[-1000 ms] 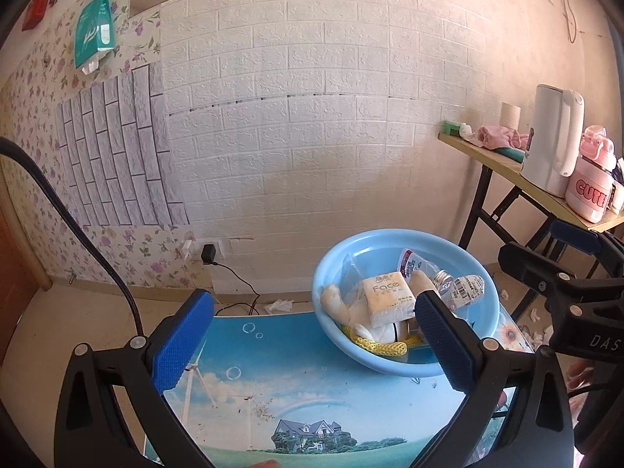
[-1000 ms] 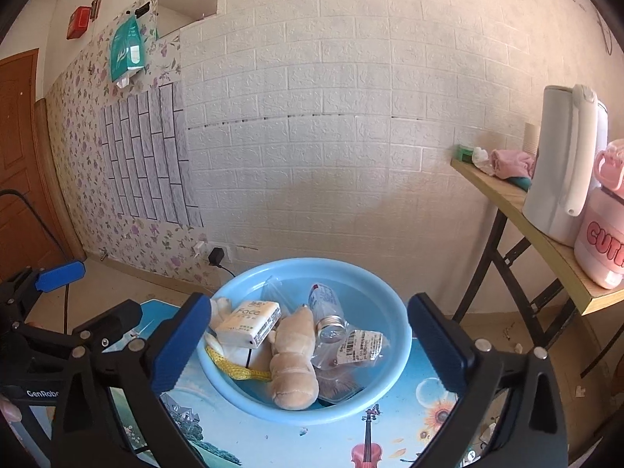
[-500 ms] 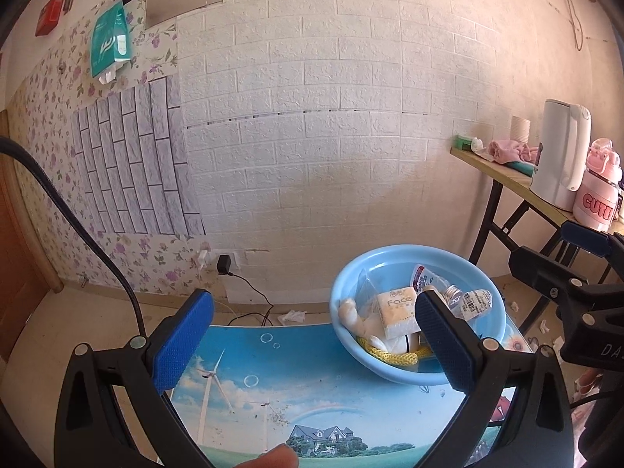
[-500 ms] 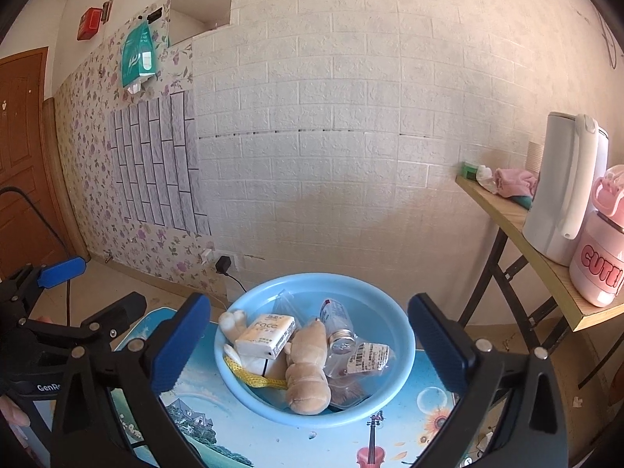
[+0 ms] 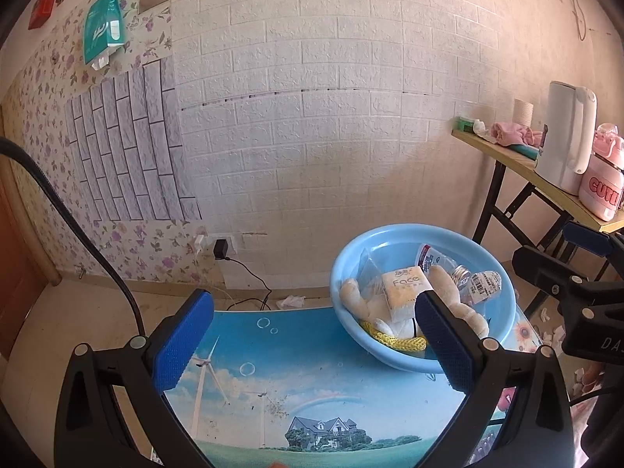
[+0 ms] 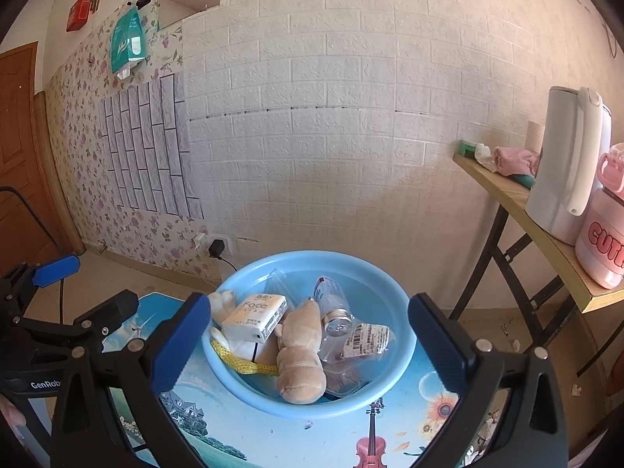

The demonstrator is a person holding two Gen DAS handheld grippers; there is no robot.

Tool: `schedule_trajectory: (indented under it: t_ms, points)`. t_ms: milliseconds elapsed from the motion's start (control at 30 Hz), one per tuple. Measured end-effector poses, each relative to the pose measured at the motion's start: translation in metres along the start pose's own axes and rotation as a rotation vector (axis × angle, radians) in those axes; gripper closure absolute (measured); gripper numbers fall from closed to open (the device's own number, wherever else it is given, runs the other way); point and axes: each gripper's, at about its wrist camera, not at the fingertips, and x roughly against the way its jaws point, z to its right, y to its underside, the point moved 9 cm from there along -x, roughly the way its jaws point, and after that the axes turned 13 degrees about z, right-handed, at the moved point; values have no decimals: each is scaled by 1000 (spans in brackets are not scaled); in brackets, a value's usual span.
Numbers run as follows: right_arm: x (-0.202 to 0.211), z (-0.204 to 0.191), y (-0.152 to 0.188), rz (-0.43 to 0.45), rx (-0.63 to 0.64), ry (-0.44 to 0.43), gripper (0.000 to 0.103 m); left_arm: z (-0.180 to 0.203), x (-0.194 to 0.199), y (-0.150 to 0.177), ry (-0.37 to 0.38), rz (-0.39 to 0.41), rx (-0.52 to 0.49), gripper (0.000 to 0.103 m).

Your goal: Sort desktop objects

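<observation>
While both my grippers hang spread wide with nothing between the pads, the printed table (image 6: 401,433) spans the bottom of both views, landscape picture on its top. On it sits the light blue basin (image 6: 249,284), toward the table's right side in the left wrist view, dead ahead of my right gripper (image 6: 310,345). My left gripper (image 5: 312,335) is above bare tabletop, left of the basin (image 5: 425,234). Inside the basin: tan plush toy (image 6: 302,355) lying at centre front, white "Face" tissue pack (image 6: 255,316) resting on its left, clear bottle (image 6: 331,304) with metal cap on its right, barcode-labelled clear packet (image 6: 366,339) beside the bottle, yellow cord (image 6: 241,362) draped at the front left. All items are piled touching each other. White kettle (image 6: 569,167) and pink jug (image 6: 602,234) stand on a side table (image 6: 507,191) at right.
</observation>
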Motion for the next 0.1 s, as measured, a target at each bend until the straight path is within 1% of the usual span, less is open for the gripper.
schedule_trajectory:
  t_ms: [100]
  points:
    - [-3,5,5,-12,4,16,0,-1,-2,2,-2,1,1,0]
